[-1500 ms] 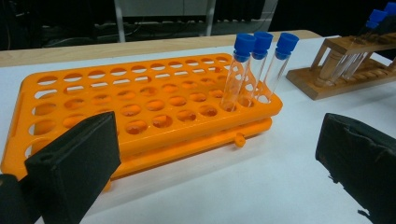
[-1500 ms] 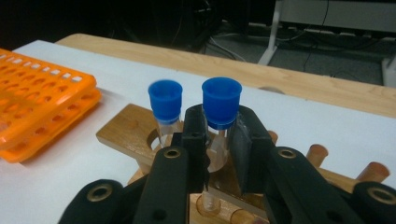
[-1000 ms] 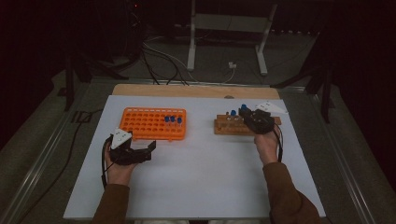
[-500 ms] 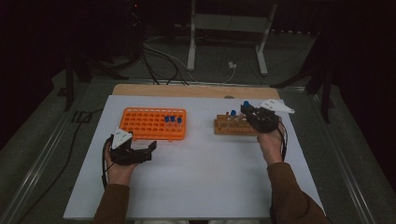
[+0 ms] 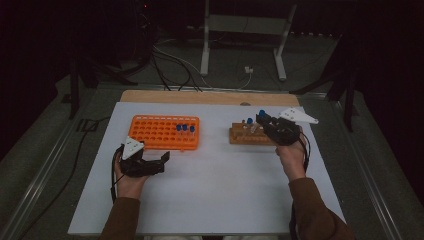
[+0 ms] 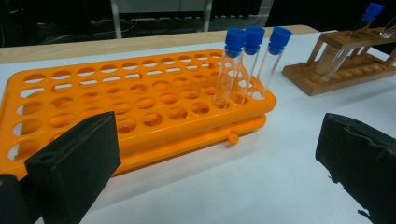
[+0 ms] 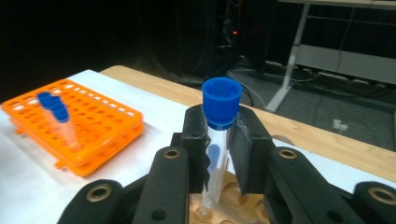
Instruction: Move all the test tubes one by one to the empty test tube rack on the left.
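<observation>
My right gripper (image 5: 264,121) is shut on a clear test tube with a blue cap (image 5: 261,114), held upright over the wooden rack (image 5: 250,136). In the right gripper view the tube (image 7: 217,140) sits between the pads, its lower end at a hole of the wooden rack (image 7: 226,198). Another blue-capped tube (image 5: 249,121) stands in that rack. The orange rack (image 5: 155,132) holds three blue-capped tubes (image 5: 184,128) at its right end. My left gripper (image 5: 162,159) rests on the table in front of the orange rack (image 6: 116,98), open with nothing between its jaws.
A white mat (image 5: 215,190) covers the table, with a wooden edge (image 5: 200,97) at the back. Beyond the table lie cables (image 5: 175,65) and a metal stand (image 5: 240,45) on the floor. Broad bare mat lies between the two hands.
My right gripper has risen a little and drifted right with the tube in it. The left gripper has stayed in place.
</observation>
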The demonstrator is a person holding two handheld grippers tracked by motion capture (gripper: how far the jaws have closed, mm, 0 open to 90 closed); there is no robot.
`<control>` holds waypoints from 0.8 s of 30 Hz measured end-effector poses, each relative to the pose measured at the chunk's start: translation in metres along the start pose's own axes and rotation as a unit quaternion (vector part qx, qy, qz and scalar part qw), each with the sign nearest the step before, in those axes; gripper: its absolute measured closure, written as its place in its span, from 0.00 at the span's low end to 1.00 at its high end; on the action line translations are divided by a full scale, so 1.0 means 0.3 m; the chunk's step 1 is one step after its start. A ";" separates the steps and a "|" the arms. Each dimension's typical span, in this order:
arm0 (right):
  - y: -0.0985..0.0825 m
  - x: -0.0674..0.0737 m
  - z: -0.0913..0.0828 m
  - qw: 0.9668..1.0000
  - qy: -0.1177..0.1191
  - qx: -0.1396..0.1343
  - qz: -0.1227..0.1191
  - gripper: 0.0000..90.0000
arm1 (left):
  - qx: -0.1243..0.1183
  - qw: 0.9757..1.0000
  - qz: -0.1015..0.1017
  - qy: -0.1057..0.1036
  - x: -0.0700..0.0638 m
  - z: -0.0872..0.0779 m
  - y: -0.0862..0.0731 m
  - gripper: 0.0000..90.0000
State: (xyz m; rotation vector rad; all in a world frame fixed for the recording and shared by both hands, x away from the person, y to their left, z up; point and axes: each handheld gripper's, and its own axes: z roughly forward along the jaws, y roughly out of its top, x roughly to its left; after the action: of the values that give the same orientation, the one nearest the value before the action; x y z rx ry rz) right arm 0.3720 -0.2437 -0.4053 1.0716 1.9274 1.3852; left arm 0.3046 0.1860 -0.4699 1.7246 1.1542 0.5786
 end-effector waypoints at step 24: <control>-0.021 0.160 0.042 0.996 0.085 0.020 -0.002 0.85 | -0.022 0.997 0.061 -0.046 -0.114 0.063 0.052 0.01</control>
State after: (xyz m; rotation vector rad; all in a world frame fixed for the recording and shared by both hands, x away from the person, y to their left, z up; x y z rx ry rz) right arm 0.3539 -0.1980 -0.4141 0.9965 2.0847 1.4840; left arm 0.3110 0.1455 -0.4605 1.7732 0.9702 0.5868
